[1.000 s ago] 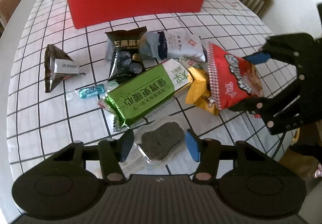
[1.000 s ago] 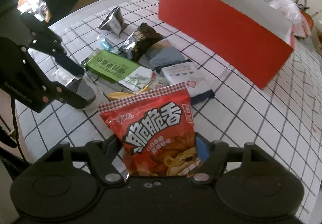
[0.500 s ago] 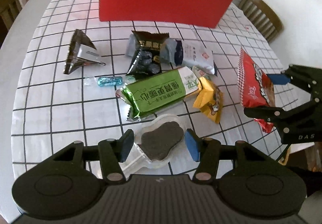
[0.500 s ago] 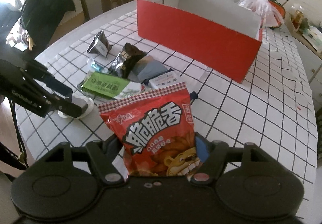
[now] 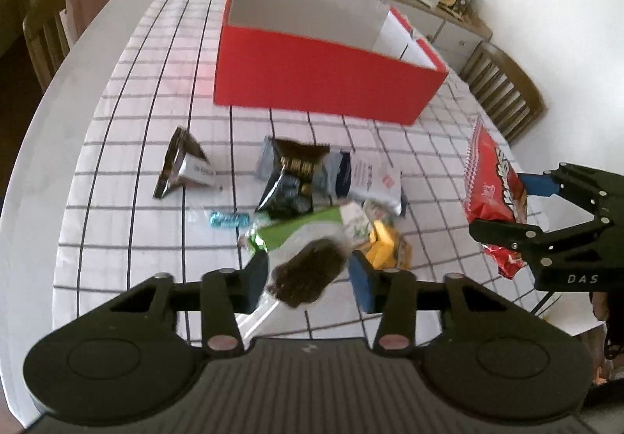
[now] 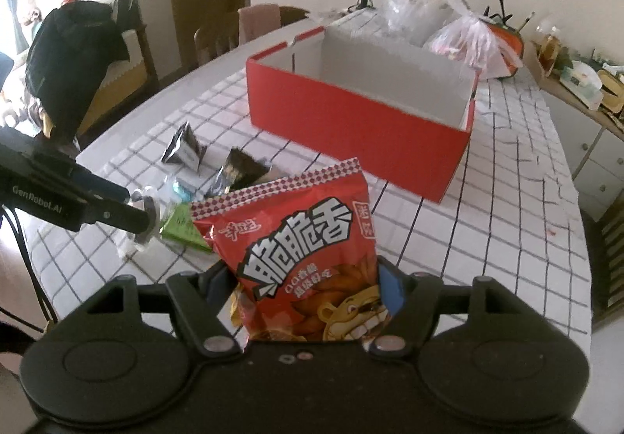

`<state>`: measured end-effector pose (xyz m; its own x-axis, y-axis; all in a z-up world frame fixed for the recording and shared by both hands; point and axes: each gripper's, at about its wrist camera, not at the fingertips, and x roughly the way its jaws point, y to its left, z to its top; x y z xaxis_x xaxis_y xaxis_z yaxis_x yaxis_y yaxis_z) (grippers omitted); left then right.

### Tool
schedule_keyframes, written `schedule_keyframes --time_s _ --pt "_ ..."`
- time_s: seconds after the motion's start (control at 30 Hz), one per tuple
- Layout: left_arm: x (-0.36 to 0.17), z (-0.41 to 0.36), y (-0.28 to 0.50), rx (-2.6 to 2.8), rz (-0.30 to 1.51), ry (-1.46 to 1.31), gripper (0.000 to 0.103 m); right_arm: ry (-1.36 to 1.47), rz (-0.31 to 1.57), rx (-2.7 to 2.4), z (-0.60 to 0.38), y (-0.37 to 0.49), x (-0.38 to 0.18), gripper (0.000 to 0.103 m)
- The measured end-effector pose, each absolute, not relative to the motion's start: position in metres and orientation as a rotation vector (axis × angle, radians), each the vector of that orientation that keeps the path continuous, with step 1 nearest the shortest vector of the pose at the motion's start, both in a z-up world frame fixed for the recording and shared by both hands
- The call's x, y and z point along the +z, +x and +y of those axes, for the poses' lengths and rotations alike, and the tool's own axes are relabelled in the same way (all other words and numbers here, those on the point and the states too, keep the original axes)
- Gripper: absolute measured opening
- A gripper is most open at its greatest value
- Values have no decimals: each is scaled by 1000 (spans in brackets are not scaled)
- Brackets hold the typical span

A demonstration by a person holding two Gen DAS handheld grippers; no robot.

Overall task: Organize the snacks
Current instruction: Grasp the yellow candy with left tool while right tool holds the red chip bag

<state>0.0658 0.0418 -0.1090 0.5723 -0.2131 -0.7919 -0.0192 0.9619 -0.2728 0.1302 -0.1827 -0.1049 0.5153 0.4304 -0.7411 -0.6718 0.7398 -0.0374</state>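
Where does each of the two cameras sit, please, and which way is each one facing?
Left wrist: sits on the left gripper, looking down across the checked tablecloth toward the open red cardboard box; its jaws have just been closing around a clear packet with a dark cookie.
Right wrist: sits on the right gripper, facing the same box; its jaws grip a red crisp bag.
Shared: the box, the bag, the loose snacks, and each other's gripper.

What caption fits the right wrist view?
Right fingers hold a red snack bag before the open red box.
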Motion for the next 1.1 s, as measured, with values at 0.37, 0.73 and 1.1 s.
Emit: schedule_keyframes --time_s 0.37,0.73,1.1 --pt "-119 33 75 -156 992 -208 39 -325 770 653 -185 141 -95 73" --pt "-157 22 78 -156 1095 -151 75 -299 824 669 -184 134 -110 73" --pt "-176 -4 82 -109 1103 37 75 -293 858 659 -186 131 -121 73"
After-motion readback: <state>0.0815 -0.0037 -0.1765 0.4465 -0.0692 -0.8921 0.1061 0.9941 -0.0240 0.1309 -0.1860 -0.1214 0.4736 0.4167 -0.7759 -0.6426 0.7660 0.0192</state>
